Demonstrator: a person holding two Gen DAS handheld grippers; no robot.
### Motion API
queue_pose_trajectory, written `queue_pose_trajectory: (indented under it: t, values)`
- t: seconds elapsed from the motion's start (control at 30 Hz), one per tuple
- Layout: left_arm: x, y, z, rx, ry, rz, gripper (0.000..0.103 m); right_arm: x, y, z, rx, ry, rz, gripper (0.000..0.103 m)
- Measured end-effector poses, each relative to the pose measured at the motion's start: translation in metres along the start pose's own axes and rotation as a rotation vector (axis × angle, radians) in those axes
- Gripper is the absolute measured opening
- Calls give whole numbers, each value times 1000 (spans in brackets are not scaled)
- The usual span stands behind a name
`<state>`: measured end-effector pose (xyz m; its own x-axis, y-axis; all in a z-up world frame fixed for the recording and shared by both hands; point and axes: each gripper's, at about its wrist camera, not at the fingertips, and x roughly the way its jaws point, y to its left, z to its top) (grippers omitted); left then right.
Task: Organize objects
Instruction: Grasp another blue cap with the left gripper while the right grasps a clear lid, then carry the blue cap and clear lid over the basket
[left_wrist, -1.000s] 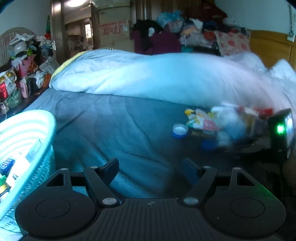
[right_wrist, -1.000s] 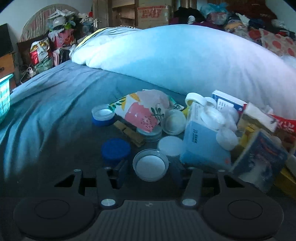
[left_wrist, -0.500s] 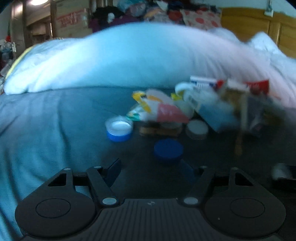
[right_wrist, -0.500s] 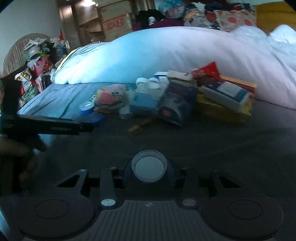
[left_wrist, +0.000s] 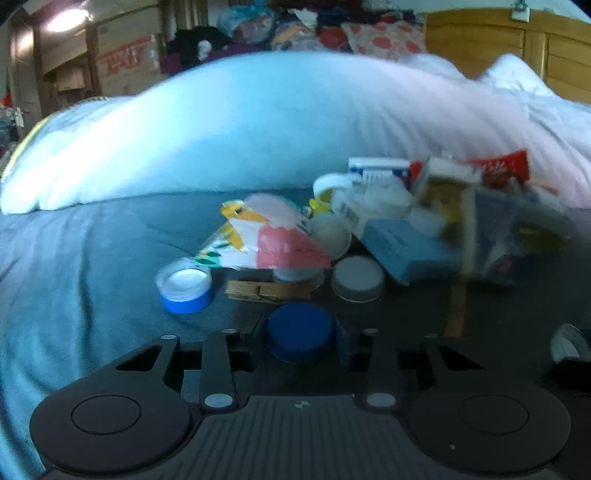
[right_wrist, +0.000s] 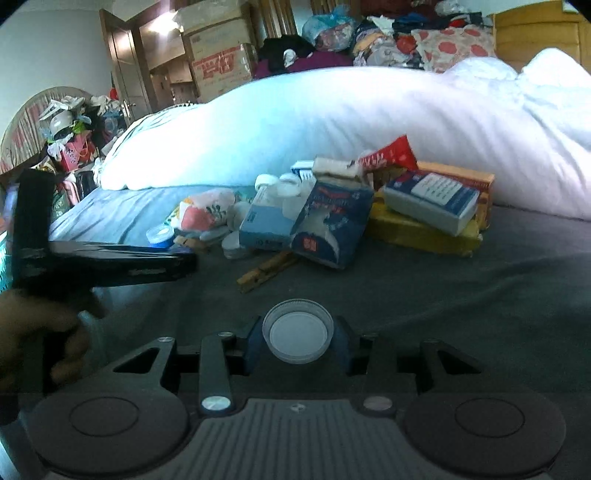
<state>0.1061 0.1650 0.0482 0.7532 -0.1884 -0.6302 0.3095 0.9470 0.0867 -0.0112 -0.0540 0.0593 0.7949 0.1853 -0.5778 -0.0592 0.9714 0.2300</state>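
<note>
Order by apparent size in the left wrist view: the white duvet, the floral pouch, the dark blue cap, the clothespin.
1. white duvet
2. floral pouch
3. clothespin and dark blue cap: similar, and the cap is nearer, so unsure.

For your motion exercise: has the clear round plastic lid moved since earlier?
Yes. The clear round plastic lid, clamped by the right gripper, has come back from the blue box.

A round dark-blue cap (left_wrist: 299, 336) is sitting flat side up just in front of the wooden clothespin (left_wrist: 267, 291). A clear cap (right_wrist: 297, 335), hollow side up, is hovering well clear of that clothespin.
</note>
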Motion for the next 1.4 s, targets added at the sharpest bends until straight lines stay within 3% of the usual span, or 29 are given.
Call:
queue_pose_trajectory:
  t: [0.17,0.37,0.47,0.6,0.8,1.0,1.17,1.4]
  values:
    - [-73,27,5,-45,-66,75,39,-10,17,18,-45,-47,20,43]
    - [-176,105,21,-173,-186,297,40,-27,81,79,-128,-176,110,43]
    - [-229,154,23,-250,-251,425,40,-38,130,115,-177,-242,188,43]
    - [-290,222,17,-344,-270,584,40,-47,207,158,-236,-288,319,43]
    - [-352,318,1,-480,-208,753,40,-47,330,200,-327,-216,520,43]
    - [-364,376,-20,-573,-74,759,40,-32,433,211,-384,-45,623,43]
    - [-364,391,-38,-608,3,721,40,-19,488,186,-432,119,654,43]
    - [-348,388,-56,-612,48,690,40,-19,522,155,-509,156,650,43]
